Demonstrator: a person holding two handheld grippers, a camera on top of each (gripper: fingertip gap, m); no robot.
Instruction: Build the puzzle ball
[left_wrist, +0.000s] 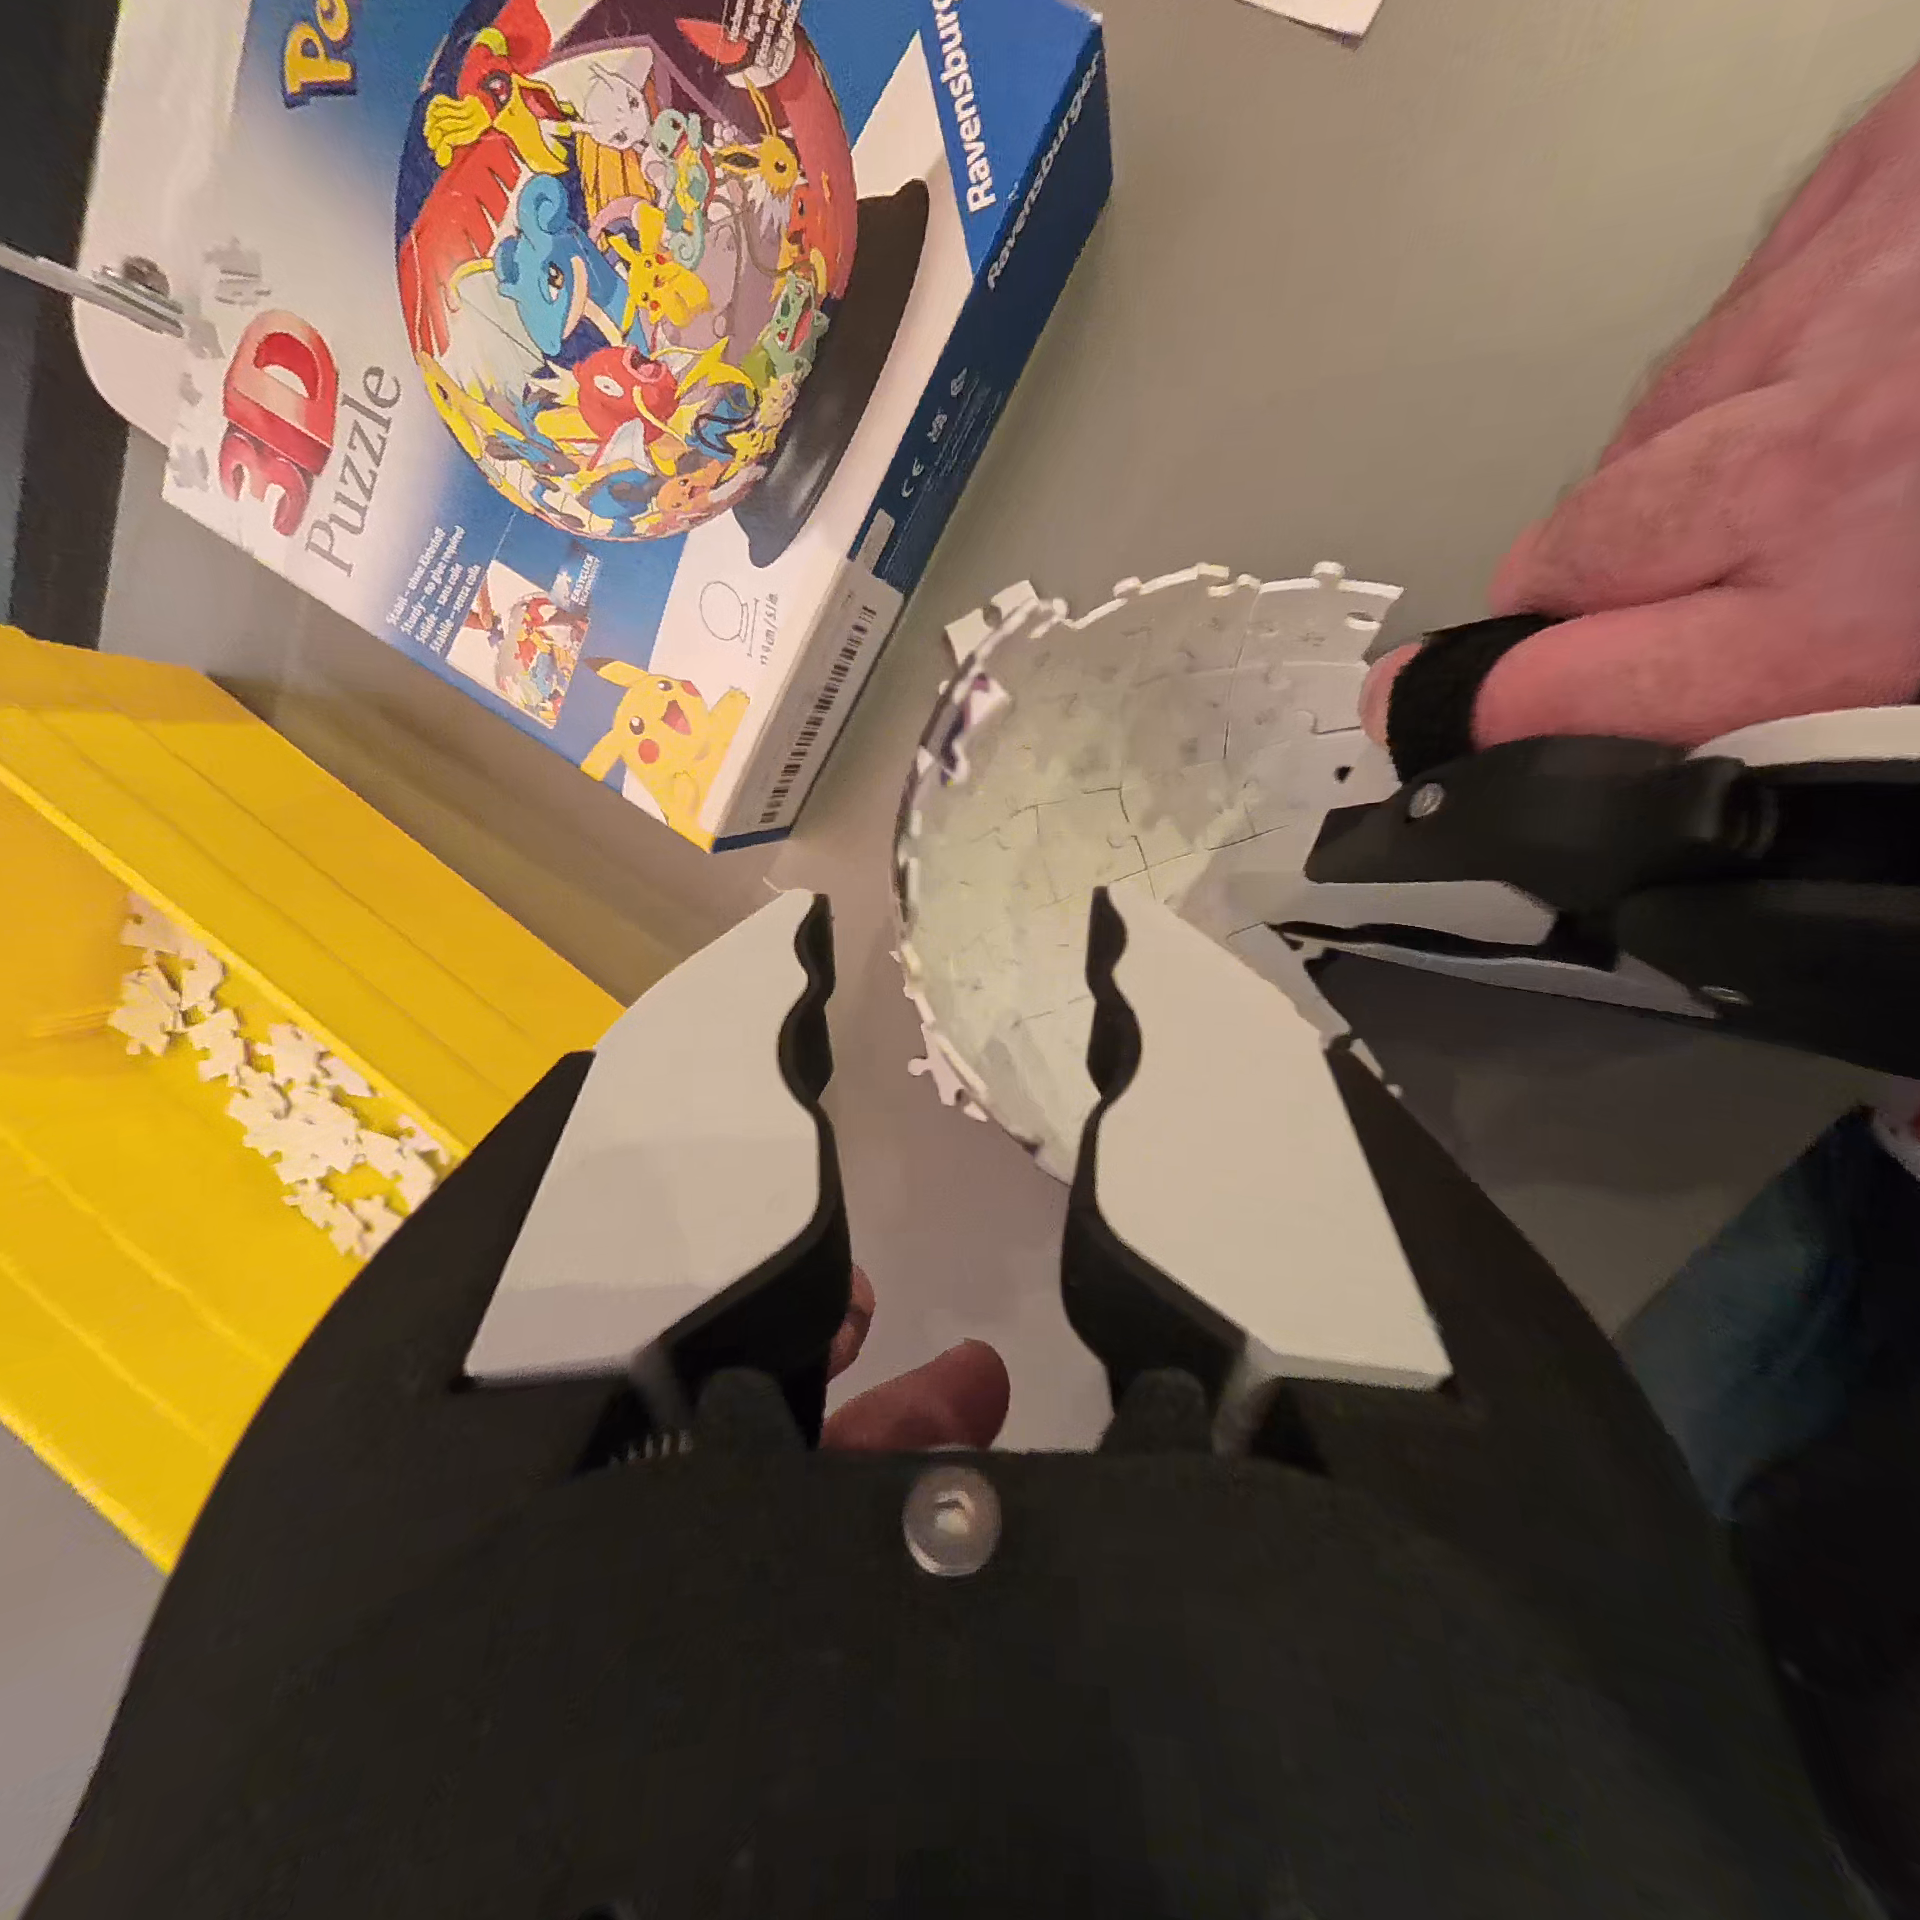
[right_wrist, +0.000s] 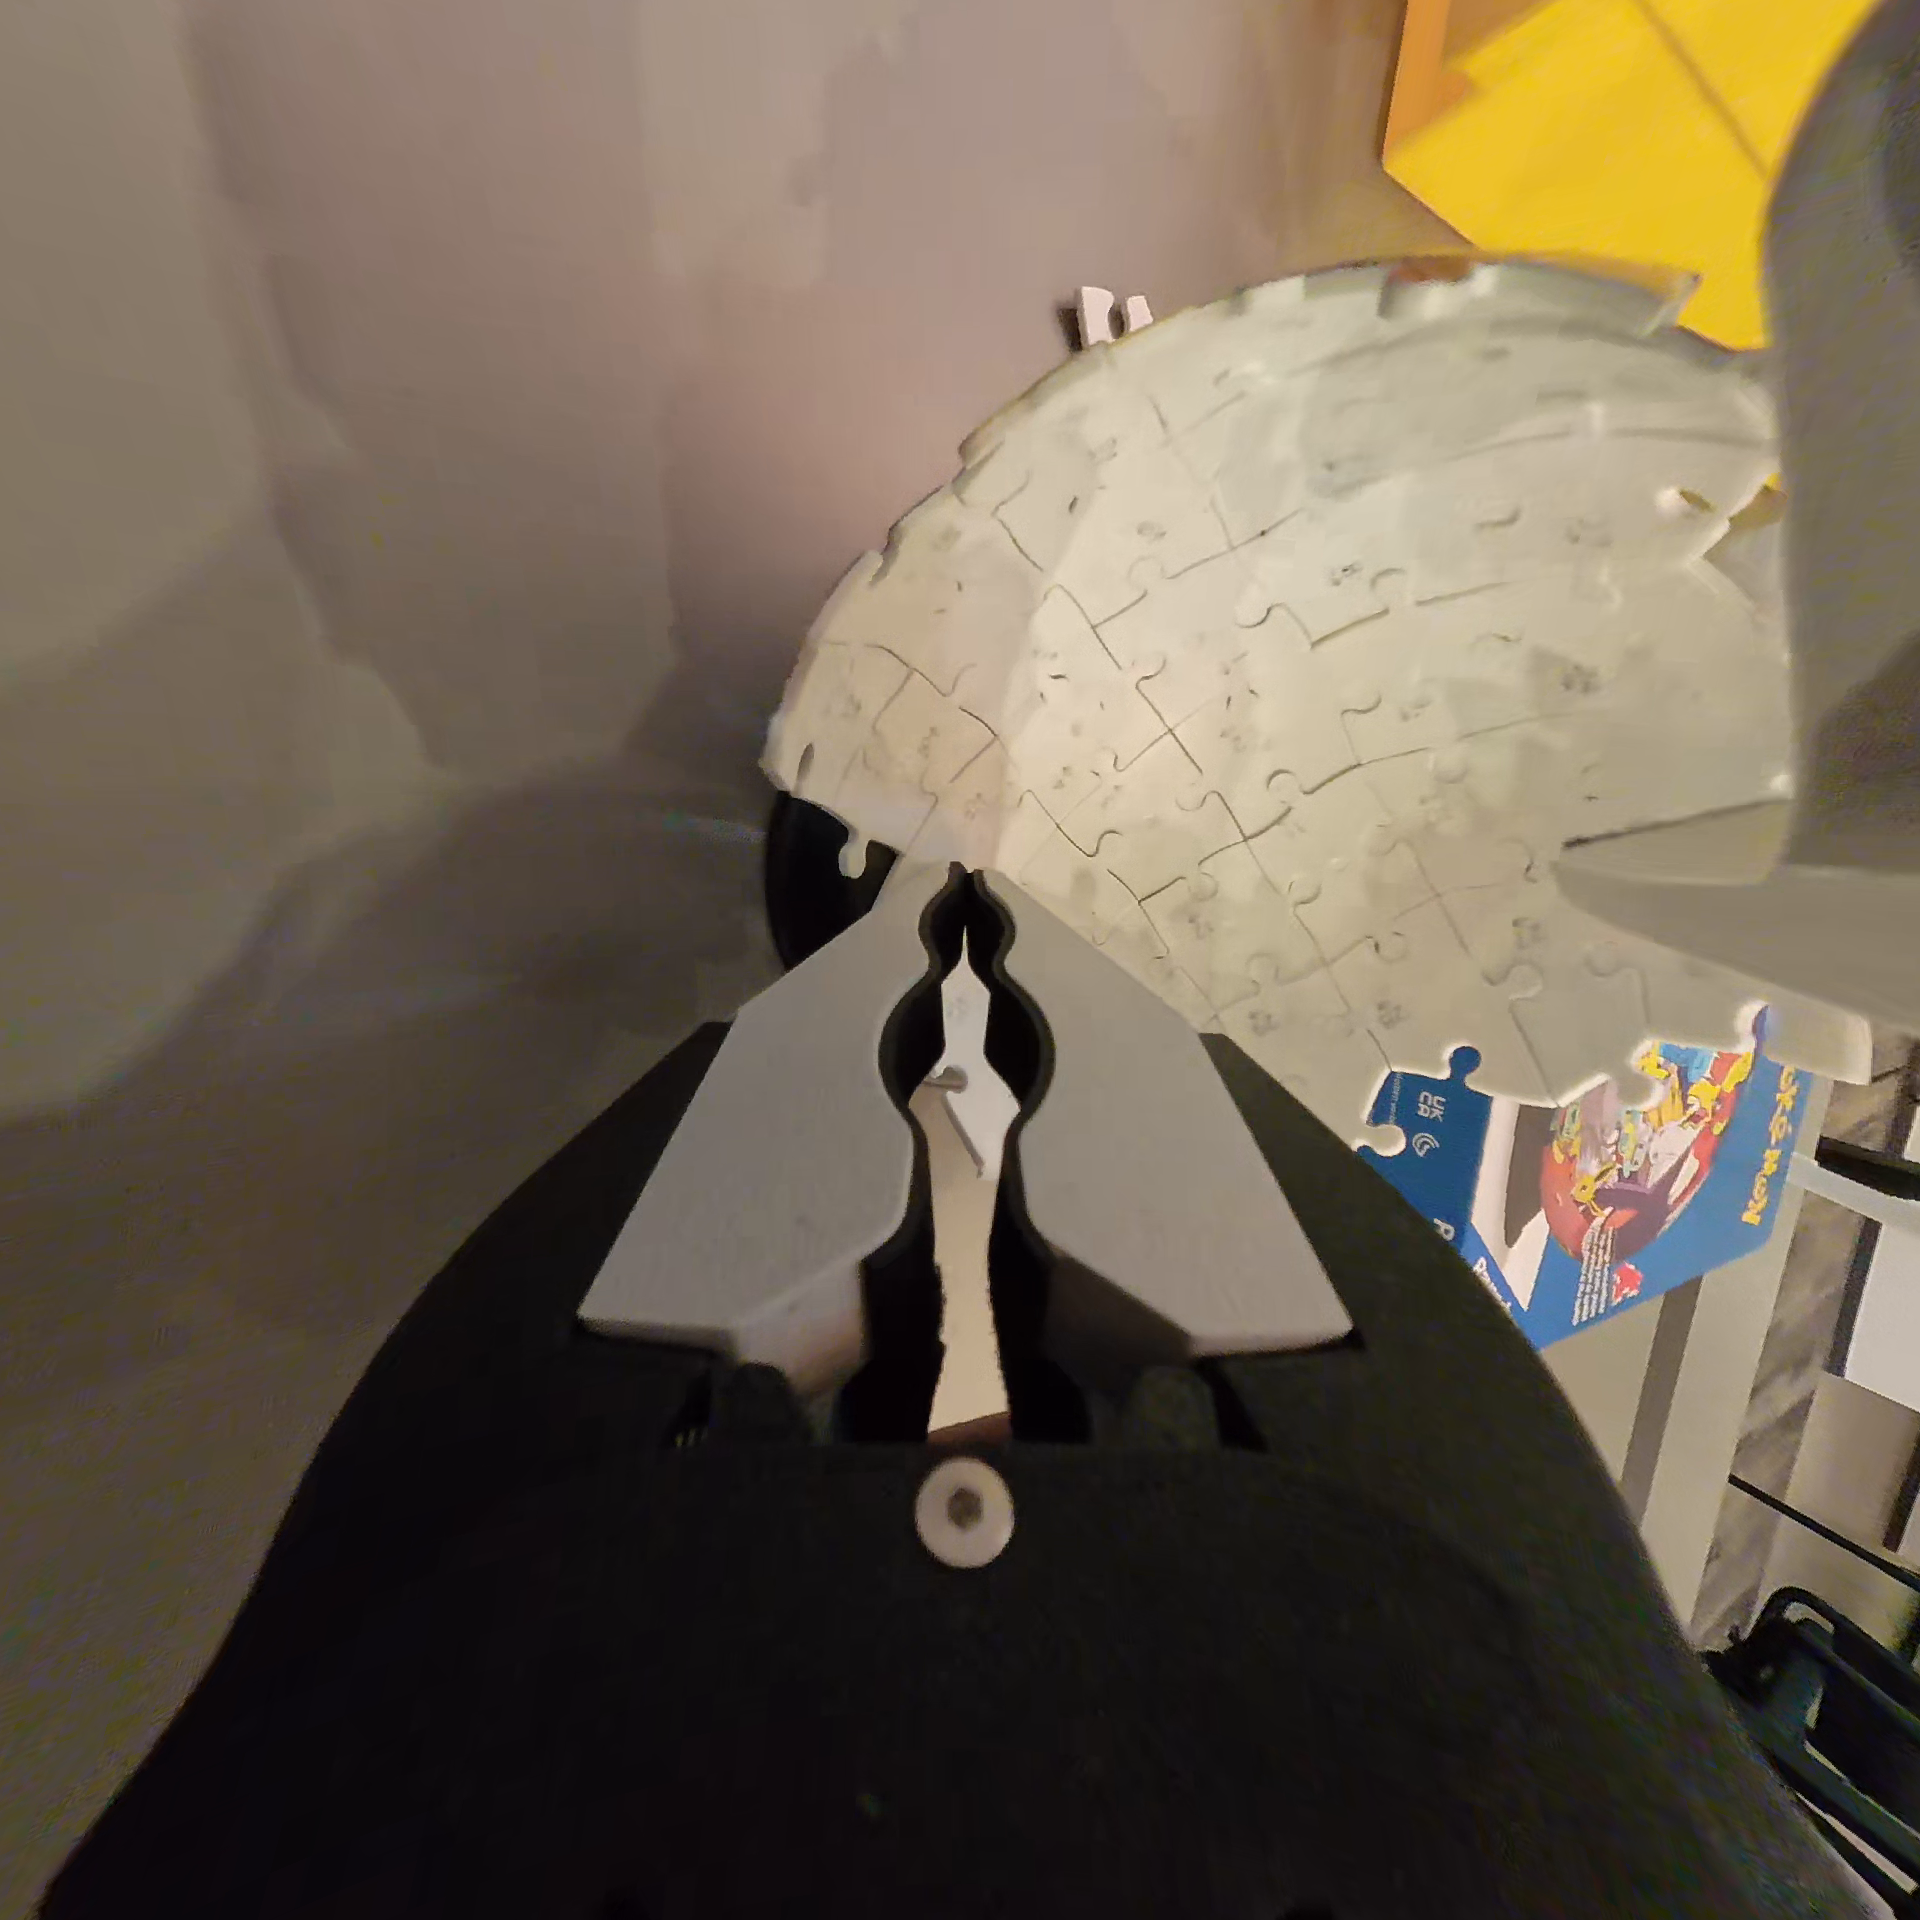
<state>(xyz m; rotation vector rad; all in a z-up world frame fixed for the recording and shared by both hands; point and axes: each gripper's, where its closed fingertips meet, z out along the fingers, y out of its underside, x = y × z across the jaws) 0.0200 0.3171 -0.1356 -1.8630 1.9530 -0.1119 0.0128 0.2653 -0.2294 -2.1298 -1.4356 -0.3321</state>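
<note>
The half-built puzzle ball (left_wrist: 1122, 769) is a curved white shell of joined pieces, its inside facing me, held up above the table. My right gripper (left_wrist: 1299, 894) comes in from the right and is shut on the shell's rim. In the right wrist view the right gripper (right_wrist: 961, 888) pinches the shell's (right_wrist: 1299, 675) lower left edge. My left gripper (left_wrist: 956, 914) is open and empty, and the shell's left rim lies between its fingers. One left finger (right_wrist: 1745, 904) shows blurred in front of the shell.
The puzzle box (left_wrist: 623, 364) lies on the grey table behind the shell; it also shows in the right wrist view (right_wrist: 1662, 1195). A yellow tray (left_wrist: 208, 831) with several loose white pieces (left_wrist: 281, 1101) is at the left. A hand (left_wrist: 1766, 468) holds the right gripper. The left gripper's tips are roughly 11 cm from the right gripper's.
</note>
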